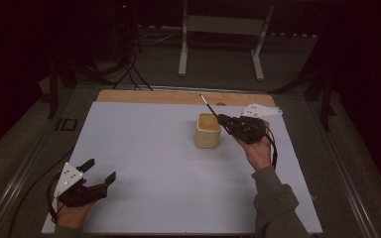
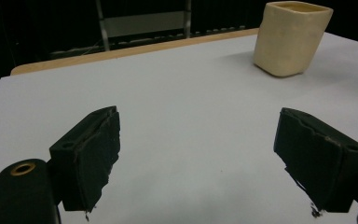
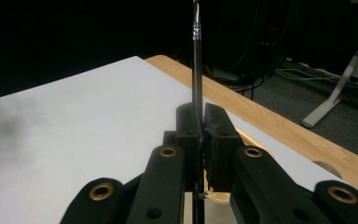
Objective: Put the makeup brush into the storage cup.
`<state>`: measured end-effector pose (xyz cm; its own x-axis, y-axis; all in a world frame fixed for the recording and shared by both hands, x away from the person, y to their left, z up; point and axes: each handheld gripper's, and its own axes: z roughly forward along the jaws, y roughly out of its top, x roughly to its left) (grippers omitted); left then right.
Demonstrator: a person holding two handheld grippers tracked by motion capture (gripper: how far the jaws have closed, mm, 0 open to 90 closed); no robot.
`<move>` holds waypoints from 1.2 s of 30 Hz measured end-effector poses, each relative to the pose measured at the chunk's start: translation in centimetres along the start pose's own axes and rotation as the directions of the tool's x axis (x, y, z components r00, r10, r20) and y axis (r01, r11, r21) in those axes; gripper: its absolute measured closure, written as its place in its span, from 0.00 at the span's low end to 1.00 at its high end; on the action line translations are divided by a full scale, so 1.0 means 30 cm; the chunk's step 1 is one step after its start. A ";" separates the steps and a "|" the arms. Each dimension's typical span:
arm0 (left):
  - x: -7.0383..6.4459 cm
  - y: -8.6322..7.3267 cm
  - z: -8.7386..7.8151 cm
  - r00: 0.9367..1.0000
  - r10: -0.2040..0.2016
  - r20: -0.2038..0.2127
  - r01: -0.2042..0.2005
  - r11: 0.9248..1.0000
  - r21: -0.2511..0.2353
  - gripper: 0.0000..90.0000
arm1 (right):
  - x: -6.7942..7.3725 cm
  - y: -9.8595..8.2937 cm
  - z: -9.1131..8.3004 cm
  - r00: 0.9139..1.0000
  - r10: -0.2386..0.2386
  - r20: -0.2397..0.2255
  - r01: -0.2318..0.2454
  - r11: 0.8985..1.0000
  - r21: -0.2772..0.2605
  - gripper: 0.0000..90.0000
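Right tongs (image 1: 222, 119) around pen (image 1: 209, 106).

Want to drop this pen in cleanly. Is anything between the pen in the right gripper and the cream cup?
Nothing visible. The right gripper holds the pen just above the cup's open far rim; no other object lies nearby.

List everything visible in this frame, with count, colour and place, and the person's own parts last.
pen: one, thin, black with a silver tip, clamped in the right gripper, pointing up and away above the cup
cup: one, cream, squarish, right of centre on the mat
mat: one, white, covering the table
table: one, wooden, far edge showing beyond the mat
metal frame: one, light grey, on the floor behind the table
left gripper: black, jaws wide apart, near left corner
right gripper: black, shut on the pen
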<state>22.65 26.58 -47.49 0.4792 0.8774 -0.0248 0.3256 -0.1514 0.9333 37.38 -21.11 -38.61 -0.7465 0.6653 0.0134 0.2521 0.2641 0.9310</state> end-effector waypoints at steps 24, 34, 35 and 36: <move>0.002 0.000 -0.001 1.000 -0.002 0.000 0.002 1.000 0.001 0.17 | -0.024 0.026 0.055 1.000 0.019 0.002 -0.019 1.000 -0.020 0.95; 0.003 0.000 -0.001 1.000 -0.001 0.001 0.001 1.000 0.000 0.17 | -0.025 0.032 0.078 1.000 0.024 -0.005 -0.024 0.999 -0.023 0.95; 0.003 0.000 -0.002 1.000 -0.001 0.001 0.001 1.000 0.000 0.17 | -0.026 0.034 0.083 1.000 0.024 -0.003 -0.024 0.999 -0.025 0.95; 0.003 0.000 -0.002 1.000 0.000 0.001 0.000 1.000 0.000 0.17 | -0.027 0.035 0.086 1.000 0.026 -0.003 -0.026 0.999 -0.025 0.95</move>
<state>22.64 26.68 -47.48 0.4802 0.8768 -0.0255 0.3254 -0.1511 0.9334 39.83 -19.57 -38.57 -0.7418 0.6695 0.0384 0.2554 0.2291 0.9393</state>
